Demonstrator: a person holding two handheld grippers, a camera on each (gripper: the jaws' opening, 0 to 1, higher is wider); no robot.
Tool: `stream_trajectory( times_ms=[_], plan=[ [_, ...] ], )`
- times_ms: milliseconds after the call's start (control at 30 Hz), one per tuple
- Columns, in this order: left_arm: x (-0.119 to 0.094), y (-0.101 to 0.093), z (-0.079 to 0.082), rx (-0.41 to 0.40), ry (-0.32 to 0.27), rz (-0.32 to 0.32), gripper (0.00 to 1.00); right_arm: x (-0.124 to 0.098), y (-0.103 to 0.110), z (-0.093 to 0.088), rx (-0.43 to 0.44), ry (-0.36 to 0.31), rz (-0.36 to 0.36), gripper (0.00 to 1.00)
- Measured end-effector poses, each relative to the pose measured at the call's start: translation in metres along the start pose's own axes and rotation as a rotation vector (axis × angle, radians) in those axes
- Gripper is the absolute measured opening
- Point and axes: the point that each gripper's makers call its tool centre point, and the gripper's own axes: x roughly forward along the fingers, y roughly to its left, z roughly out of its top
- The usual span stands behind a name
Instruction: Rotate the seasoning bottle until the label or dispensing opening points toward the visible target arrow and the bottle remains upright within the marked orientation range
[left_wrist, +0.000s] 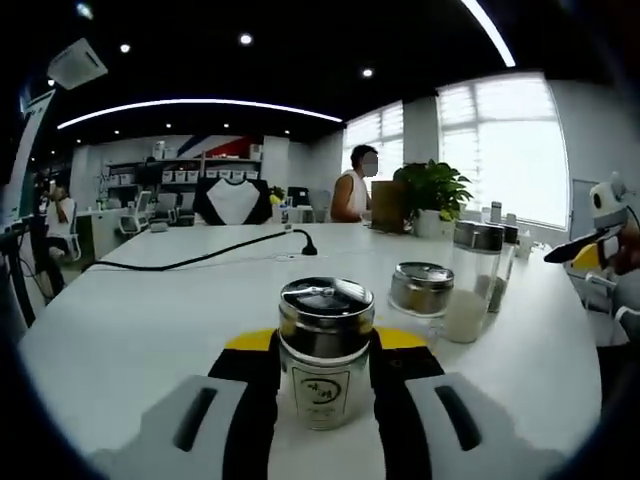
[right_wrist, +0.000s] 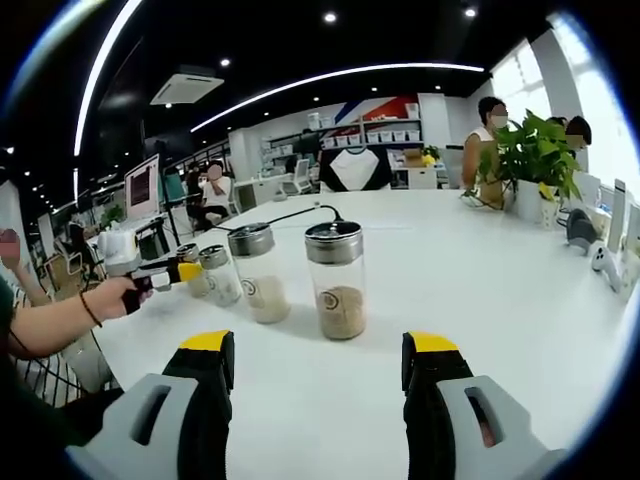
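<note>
A small glass seasoning bottle (left_wrist: 324, 370) with a metal lid stands upright on the white table (left_wrist: 150, 320), its label facing the camera. My left gripper (left_wrist: 325, 345) is shut on it, the black yellow-tipped fingers pressing both sides. In the right gripper view a hand holds that left gripper (right_wrist: 178, 271) beside the small bottle (right_wrist: 217, 276) at the row's left end. My right gripper (right_wrist: 320, 345) is open, with nothing between its fingers. A taller bottle of brown seasoning (right_wrist: 337, 280) stands just beyond its tips.
A bottle of white powder (right_wrist: 262, 285) stands between the brown one and the small one. A short metal-lidded jar (left_wrist: 421, 288) and a tall bottle (left_wrist: 473, 282) sit right of the held bottle. A black cable (left_wrist: 200, 255) crosses the table. A potted plant (right_wrist: 535, 160) and people are at the far side.
</note>
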Motion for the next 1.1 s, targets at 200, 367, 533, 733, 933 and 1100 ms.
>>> stream_trajectory(
  times_ms=[200,367,533,733,933,1100],
  plan=[
    [-0.0010,0.0026,0.0005,-0.019,-0.021,0.077,0.37,0.0002,-0.0006,-0.0023,0.007,0.003,-0.002,0.69],
    [-0.0009,0.0051,0.0004,-0.035,-0.022,0.139,0.37,0.0006,-0.0020,-0.0023,0.009,0.004,-0.004,0.68],
    [-0.0020,0.0059,0.0002,-0.040,-0.033,0.191,0.37,0.0017,-0.0013,-0.0023,0.018,0.000,0.000,0.68],
    [-0.0043,0.0077,-0.0002,-0.053,-0.029,0.248,0.37,0.0022,-0.0014,-0.0035,0.019,0.003,0.001,0.68],
    [-0.0064,0.0080,-0.0013,-0.093,-0.035,0.289,0.37,0.0034,-0.0006,-0.0034,0.019,0.003,0.003,0.68],
    [-0.0069,0.0078,-0.0020,-0.099,-0.033,0.330,0.37,0.0045,0.0005,-0.0043,0.019,0.007,0.007,0.68]
  ],
)
